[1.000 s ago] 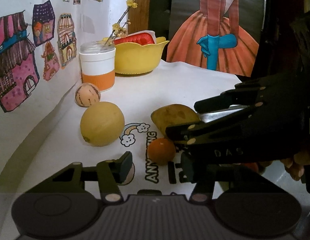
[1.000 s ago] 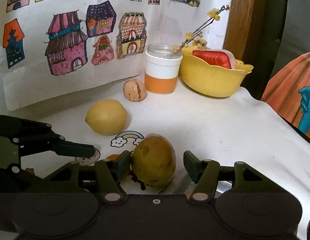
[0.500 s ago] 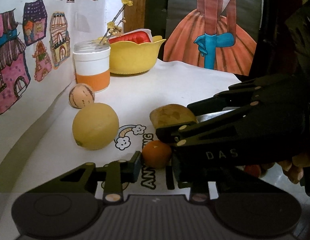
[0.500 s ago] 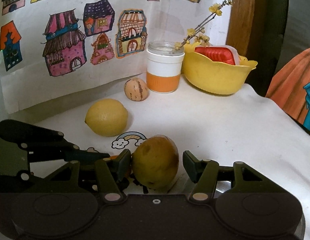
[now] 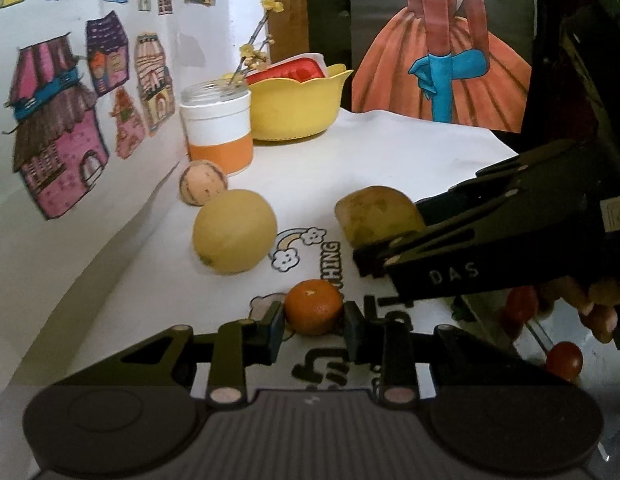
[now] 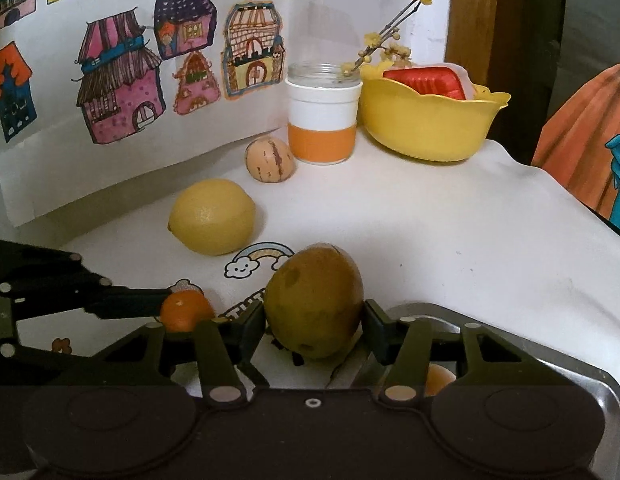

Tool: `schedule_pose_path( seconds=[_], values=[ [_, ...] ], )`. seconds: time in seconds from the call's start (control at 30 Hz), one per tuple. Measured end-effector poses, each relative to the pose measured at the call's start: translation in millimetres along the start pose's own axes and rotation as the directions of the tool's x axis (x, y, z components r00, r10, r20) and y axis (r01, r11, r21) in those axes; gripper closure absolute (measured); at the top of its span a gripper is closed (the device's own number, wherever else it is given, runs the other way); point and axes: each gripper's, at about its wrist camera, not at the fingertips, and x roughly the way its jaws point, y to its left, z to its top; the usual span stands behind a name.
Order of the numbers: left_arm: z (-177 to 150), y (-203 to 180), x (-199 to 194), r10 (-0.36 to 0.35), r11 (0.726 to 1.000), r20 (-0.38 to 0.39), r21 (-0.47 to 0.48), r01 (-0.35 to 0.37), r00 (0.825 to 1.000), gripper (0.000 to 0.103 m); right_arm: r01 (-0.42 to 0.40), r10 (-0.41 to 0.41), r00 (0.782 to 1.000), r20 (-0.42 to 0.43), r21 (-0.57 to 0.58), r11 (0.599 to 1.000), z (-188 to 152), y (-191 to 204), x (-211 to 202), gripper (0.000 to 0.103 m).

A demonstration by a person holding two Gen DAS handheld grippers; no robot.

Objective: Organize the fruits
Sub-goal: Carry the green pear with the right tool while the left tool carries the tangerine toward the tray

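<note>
White cloth-covered table [image 6: 450, 240] is carrying all the items; printed lettering and a rainbow drawing are showing on the cloth near its front. Metal tray [image 6: 582, 364] is sitting at the front right corner, under the right tool, and small red fruits [image 5: 564, 360] are lying in it. Yellow bowl [image 6: 430, 128] is standing at the back, holding a red container [image 6: 426, 82]. White and orange jar [image 6: 322, 120] is standing just beside the bowl, with a flowering twig in it.

Mango [image 6: 316, 300] is resting on the cloth at the tray's edge. Right gripper [image 6: 314, 326] is bracketing it, both fingers pressing against its sides: grasping the mango. Lemon [image 5: 234, 232] is lying apart on the cloth, behind and to the left. Striped pale fruit [image 5: 202, 188] is sitting between the lemon and the jar, near both.

Mandarin [image 5: 314, 306] is resting on the cloth near the front. Left gripper [image 5: 313, 330] is closing around it, pads touching both sides: grasping the mandarin. The two tools are working close beside each other.
</note>
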Motion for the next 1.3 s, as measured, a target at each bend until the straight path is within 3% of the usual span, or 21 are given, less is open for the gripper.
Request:
schedule_pose_path(
  seconds=[0.57,0.83,1.2,1.3],
  values=[
    [-11,1,-21,0.006,1.0,-0.015,-0.03,-0.006,1.0,0.069,-0.041,0.039,0.998,0.048,0.046,0.998,-22,7,-23,0.049],
    [-15,0,-28,0.012,0.999,-0.011,-0.032,-0.013,1.0,0.069,-0.059,0.059,0.997,0.047,0.01,0.998,-32,15,-35,0.049],
    [-23,8,-35,0.031,0.998,-0.021,-0.06,-0.032,0.999,0.069,-0.065,0.062,0.997,0.048,0.056,0.996,-29,18,-29,0.042],
    [-23,9,-37,0.032,0.997,-0.02,-0.063,-0.033,0.999,0.069,-0.046,0.044,0.998,0.046,0.039,0.998,-28,22,-28,0.048]
  ],
)
